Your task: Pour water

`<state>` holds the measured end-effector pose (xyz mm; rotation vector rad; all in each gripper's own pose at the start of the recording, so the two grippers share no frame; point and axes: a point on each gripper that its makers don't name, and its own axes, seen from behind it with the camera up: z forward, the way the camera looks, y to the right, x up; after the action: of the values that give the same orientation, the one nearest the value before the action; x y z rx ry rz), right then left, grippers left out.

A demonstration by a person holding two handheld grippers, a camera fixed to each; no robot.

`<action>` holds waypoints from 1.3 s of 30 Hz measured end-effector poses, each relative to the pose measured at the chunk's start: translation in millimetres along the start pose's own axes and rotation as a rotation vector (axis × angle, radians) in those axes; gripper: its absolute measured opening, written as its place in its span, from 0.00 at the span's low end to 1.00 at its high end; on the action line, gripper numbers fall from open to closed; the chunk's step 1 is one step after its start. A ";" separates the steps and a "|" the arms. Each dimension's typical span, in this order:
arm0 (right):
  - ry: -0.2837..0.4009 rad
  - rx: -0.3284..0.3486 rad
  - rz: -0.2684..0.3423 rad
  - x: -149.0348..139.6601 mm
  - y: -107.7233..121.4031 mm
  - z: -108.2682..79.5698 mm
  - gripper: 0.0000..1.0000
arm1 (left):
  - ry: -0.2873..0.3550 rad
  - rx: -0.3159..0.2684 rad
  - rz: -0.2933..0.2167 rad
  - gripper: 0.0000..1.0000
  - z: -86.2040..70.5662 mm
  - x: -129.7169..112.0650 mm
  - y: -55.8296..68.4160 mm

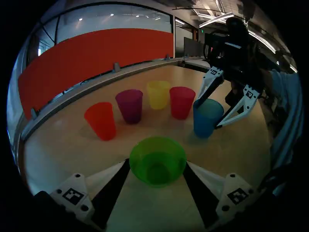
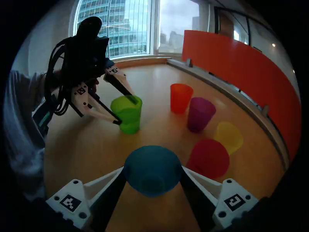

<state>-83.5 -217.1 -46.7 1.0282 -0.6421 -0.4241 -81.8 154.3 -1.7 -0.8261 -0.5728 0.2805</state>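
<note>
Starting at the left, the orange cup [image 1: 101, 120] is seen standing on the worktop [image 1: 58, 154]. It is followed by the purple cup [image 1: 130, 105], the yellow cup [image 1: 158, 94] and the red cup [image 1: 181, 101]. All four are upright in a curved row toward the worktop edge bordered by the orange wall panel [image 1: 96, 58]. Closer in, near the middle, the green cup [image 1: 157, 160] is gripped upright by the left tool [image 1: 157, 166], both fingers pressed against its sides. On the right, the blue cup [image 1: 206, 116], just beside the red one, is clamped likewise by the right tool [image 1: 208, 115], its base seemingly on the worktop. Water in either cup cannot be made out.
</note>
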 end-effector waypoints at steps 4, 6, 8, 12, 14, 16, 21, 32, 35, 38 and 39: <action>0.000 0.000 -0.003 -1.1 0.1 1.3 0.93 | -0.004 -0.001 -0.009 0.97 -0.1 -1.0 -0.2; 0.000 0.001 -0.003 -1.5 -0.2 2.0 0.93 | -0.005 -0.005 -0.015 0.98 -0.7 -1.8 0.5; 0.002 0.001 -0.004 -1.7 -0.6 2.4 0.93 | -0.007 -0.008 -0.018 0.97 -1.7 -3.0 1.5; 0.004 0.001 -0.004 -3.1 -1.2 3.3 0.93 | -0.017 -0.015 -0.016 0.97 -3.1 -7.1 4.1; 0.001 -0.001 -0.002 -4.8 -1.1 3.6 0.93 | -0.022 -0.015 -0.015 0.97 -3.3 -9.3 5.1; 0.000 -0.003 -0.002 -6.6 -1.2 3.5 0.93 | -0.026 -0.015 -0.016 0.97 -3.4 -11.3 5.6; -0.005 -0.009 -0.003 -11.5 -1.5 2.7 0.93 | -0.029 -0.007 -0.023 0.97 -4.5 -13.9 4.8; -0.002 -0.013 0.022 -19.9 -3.2 -6.6 0.99 | -0.017 0.012 -0.049 0.98 -13.6 -13.6 4.4; 0.003 -0.021 0.036 -23.1 -1.5 -12.7 0.99 | -0.016 0.018 -0.055 0.97 -17.7 -15.0 4.7; 0.009 -0.033 0.049 -25.6 0.5 -19.5 0.99 | -0.014 0.025 -0.061 0.97 -22.4 -16.3 5.0; 0.012 -0.038 0.053 -26.5 1.3 -22.1 0.99 | -0.012 0.028 -0.064 0.97 -24.2 -16.7 5.1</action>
<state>-88.3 -186.1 -61.2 0.9755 -0.6468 -0.3826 -81.4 135.4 -24.7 -0.7780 -0.6043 0.2350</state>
